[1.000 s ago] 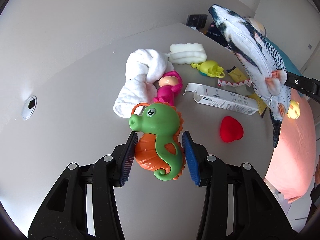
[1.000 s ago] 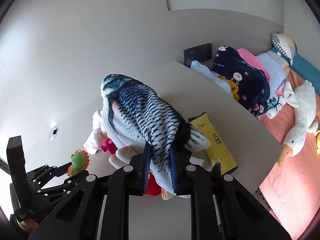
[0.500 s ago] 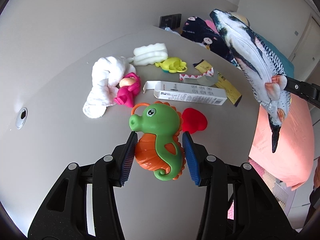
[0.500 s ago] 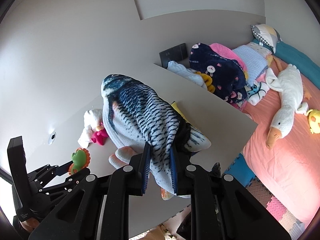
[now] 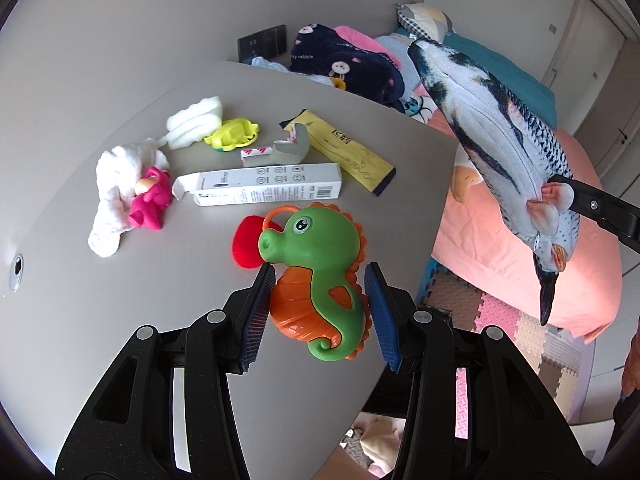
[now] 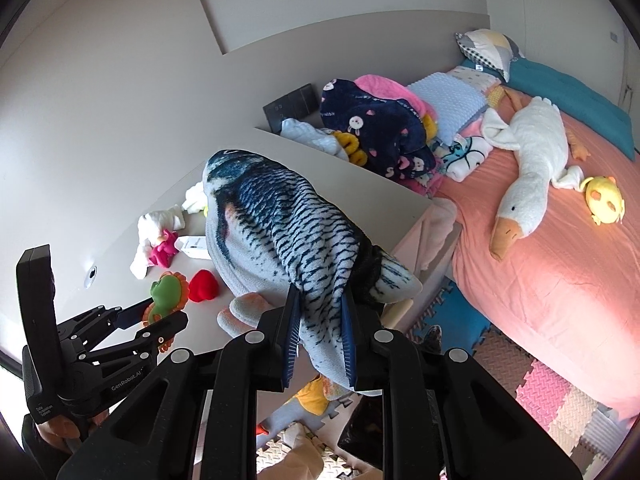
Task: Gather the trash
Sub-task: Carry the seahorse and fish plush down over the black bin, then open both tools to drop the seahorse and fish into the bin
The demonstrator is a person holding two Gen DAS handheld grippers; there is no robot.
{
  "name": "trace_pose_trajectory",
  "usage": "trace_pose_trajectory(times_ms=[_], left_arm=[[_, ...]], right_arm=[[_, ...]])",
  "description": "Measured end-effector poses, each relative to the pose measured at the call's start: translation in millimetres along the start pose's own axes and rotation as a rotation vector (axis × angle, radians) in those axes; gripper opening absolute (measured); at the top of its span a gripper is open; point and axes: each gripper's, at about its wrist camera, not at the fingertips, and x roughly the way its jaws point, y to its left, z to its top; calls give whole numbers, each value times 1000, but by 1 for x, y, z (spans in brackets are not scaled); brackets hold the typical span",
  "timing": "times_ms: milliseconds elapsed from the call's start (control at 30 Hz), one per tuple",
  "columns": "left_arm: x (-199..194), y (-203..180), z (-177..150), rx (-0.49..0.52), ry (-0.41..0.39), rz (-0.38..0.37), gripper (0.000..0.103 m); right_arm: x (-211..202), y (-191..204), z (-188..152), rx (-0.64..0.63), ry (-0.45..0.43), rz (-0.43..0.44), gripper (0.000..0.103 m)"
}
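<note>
At frame centre the left claw [image 5: 320, 306] pinches the rigid, slick seahorse toy [image 5: 318, 276] at its belly, while the right claw [image 6: 319, 334] clamps the soft, light plush fish [image 6: 280, 232] near its tail.

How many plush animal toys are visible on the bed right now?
2: a white goose plush stretched along the pink bedspread, and a small yellow chick plush just beyond its feet. More could be buried in the blanket pile.

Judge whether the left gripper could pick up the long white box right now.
Probably not: the left gripper is shut on the seahorse toy, leaving its jaws occupied, though the white box lies unobstructed just beyond.
</note>
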Motion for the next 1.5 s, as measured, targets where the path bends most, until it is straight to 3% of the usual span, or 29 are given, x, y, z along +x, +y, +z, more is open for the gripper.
trace_pose_trajectory(times_ms=[667, 1100, 1167, 1200, 1233, 1267, 1300, 1500], left_arm=[[10, -116, -10, 205, 40, -114, 46], [26, -173, -29, 333, 118, -196, 46], [30, -176, -31, 346, 139, -210, 47], [32, -177, -33, 354, 152, -216, 53], [33, -178, -34, 357, 165, -214, 64], [35, -177, -35, 357, 171, -203, 91], [36, -176, -37, 354, 165, -186, 98], [38, -164, -39, 324, 182, -158, 98]], right_arm=[[-52, -90, -62, 145, 15, -95, 20], [-63, -127, -94, 218, 68, -147, 21], [-61, -130, -97, 223, 81, -144, 28], [-60, -131, -98, 224, 90, -143, 36], [-58, -133, -99, 229, 100, -149, 51], [-58, -136, -100, 241, 96, -166, 59], [-60, -138, -100, 251, 86, -182, 61], [-68, -148, -97, 280, 45, -233, 67]])
